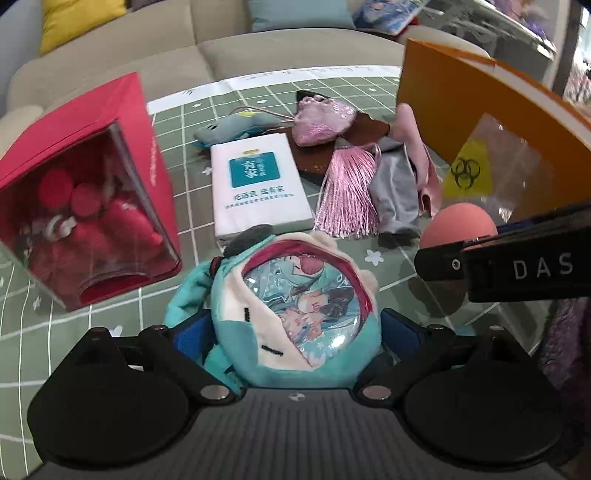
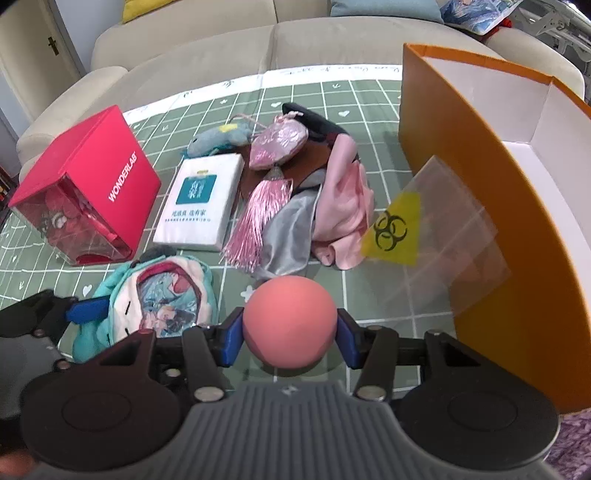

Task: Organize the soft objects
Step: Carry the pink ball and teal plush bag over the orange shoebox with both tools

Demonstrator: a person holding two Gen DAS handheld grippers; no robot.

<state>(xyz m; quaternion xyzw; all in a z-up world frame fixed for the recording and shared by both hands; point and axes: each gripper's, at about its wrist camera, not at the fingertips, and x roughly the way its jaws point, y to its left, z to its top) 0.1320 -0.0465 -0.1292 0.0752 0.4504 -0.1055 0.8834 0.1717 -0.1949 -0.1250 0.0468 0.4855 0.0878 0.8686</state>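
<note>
Living-room setting, beige sofa behind a green gridded table cover

Beige sofa (image 2: 280,40) spans 10 to 2 o'clock; yellow cushion (image 1: 77,20) at 11 o'clock, teal cushion (image 1: 299,14) at 12, blue printed cushion (image 2: 476,14) at 1. Pale door (image 2: 33,51) at 10 o'clock. Green cloth (image 2: 369,110) with white grid lines and small heart and flower marks covers the foreground. Even, soft light.

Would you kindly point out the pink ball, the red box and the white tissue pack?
pink ball (image 2: 290,321), right wrist view, on its front face.
red box (image 2: 99,166), right wrist view, on its lettered side.
white tissue pack (image 1: 256,184), left wrist view, on its printed top.
</note>
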